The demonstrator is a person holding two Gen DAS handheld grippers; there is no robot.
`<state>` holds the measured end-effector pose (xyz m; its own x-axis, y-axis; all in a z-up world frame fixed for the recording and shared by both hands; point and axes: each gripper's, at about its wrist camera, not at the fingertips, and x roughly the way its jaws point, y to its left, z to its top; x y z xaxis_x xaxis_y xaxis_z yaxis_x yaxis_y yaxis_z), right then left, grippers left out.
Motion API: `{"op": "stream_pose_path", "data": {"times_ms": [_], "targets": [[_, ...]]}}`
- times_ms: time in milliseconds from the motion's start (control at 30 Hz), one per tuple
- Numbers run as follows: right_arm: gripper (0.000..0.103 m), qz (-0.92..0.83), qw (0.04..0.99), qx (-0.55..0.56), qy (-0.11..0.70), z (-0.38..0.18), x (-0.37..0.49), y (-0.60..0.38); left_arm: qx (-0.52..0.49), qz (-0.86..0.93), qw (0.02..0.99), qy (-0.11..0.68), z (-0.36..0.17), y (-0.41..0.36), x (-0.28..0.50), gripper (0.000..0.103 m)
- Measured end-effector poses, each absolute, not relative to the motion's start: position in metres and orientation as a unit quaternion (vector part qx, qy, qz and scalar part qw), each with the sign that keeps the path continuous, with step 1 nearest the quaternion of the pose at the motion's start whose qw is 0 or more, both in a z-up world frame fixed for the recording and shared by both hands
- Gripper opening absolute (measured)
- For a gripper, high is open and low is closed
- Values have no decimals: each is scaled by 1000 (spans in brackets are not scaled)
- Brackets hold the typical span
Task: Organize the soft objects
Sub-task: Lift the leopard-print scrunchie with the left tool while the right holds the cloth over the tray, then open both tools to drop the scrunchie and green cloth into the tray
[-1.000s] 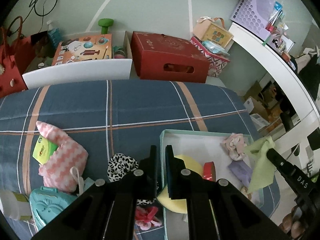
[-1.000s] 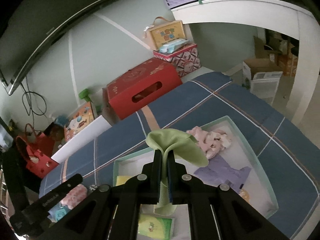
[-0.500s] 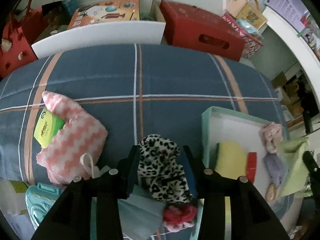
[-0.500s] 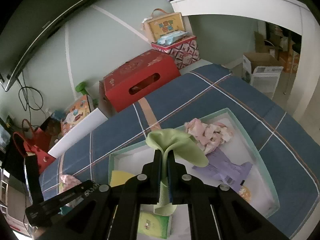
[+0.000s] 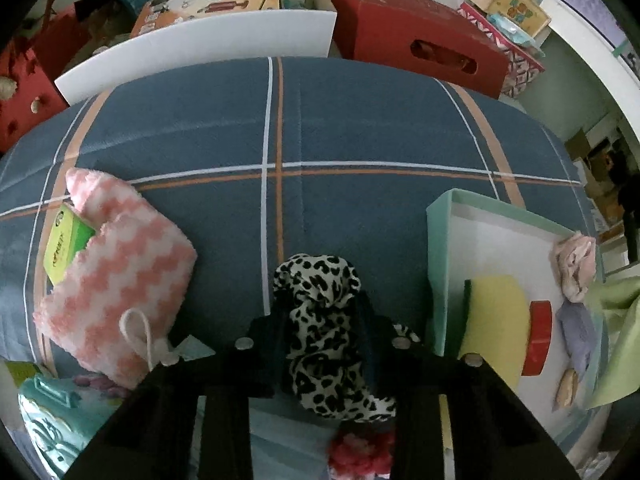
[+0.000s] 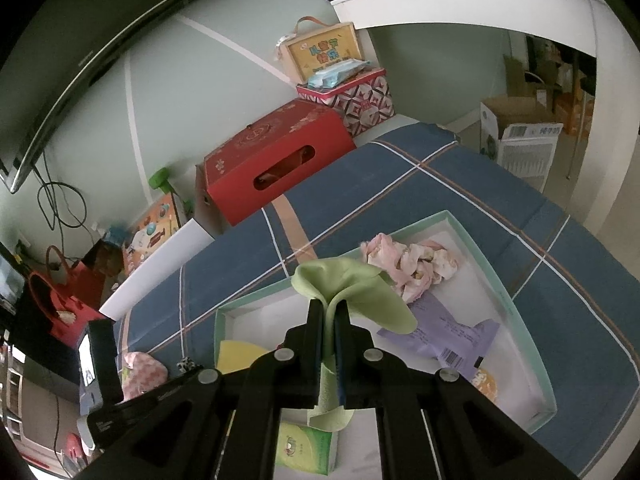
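1. The left tongs [image 5: 320, 320] are closed part-way around a black-and-white leopard-print fabric scrunchie [image 5: 320, 312]; both fingers press its sides, and it bulges out in front of the tips over the blue plaid bedspread [image 5: 360, 128].
2. Just below the left tongs lies a red fuzzy hair tie [image 5: 362, 450], with a teal embossed case [image 5: 48, 424] at the near-left corner.
3. The right tongs [image 6: 329, 320] are clamped nearly together on a light green soft cloth [image 6: 352, 292], which fans out above the tips and hangs down between the fingers over the tray's near end.
4. The shallow mint-green rectangular tray [image 5: 438, 264] sits right of the scrunchie; its left rim stands close beside the left tongs.
5. Inside the tray lie a yellow sponge [image 5: 496, 320], a red tape roll [image 5: 538, 338], a lilac packet [image 6: 444, 332] and a crumpled pink cloth [image 6: 408, 264] at its far end.
6. Left of the scrunchie lies a pink-and-white zigzag plush pouch [image 5: 120, 276], partly covering a green tissue pack [image 5: 66, 240].
7. Beyond these things the bedspread lies bare to its far edge.
8. Past that edge stand a white board [image 5: 200, 44] and a red cardboard box with a slot handle [image 5: 416, 40].
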<state>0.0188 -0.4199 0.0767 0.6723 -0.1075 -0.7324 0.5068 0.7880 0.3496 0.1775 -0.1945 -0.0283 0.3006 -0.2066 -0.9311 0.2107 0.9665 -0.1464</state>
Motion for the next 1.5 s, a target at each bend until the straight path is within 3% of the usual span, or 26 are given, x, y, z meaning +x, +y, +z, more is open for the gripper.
{"op": "stream_pose_path", "data": {"times_ms": [433, 833, 933, 1000, 1267, 1300, 1367, 1433, 1500], "targets": [[6, -214, 850, 274, 396, 58, 16, -437, -48, -207, 859, 466, 63, -201, 152, 24], [8, -207, 831, 274, 437, 34, 26, -437, 19, -280, 807, 519, 24, -313, 145, 26], [9, -208, 826, 277, 444, 29, 25, -438, 13, -277, 802, 529, 21, -314, 148, 35], [9, -211, 829, 279, 438, 32, 23, -438, 6, -273, 805, 527, 24, -310, 148, 51], [10, -225, 835, 266, 426, 48, 18, -436, -8, -249, 825, 507, 48, -287, 145, 78], [14, -230, 835, 262, 426, 50, 18, -435, -10, -242, 829, 505, 52, -280, 144, 83], [42, -236, 835, 257, 425, 54, 17, -435, -9, -226, 835, 502, 56, -268, 143, 88], [50, -240, 837, 256, 421, 56, 16, -434, -8, -205, 842, 498, 59, -253, 144, 89], [51, -240, 839, 254, 418, 60, 17, -432, -9, -185, 848, 497, 61, -238, 145, 89]]}}
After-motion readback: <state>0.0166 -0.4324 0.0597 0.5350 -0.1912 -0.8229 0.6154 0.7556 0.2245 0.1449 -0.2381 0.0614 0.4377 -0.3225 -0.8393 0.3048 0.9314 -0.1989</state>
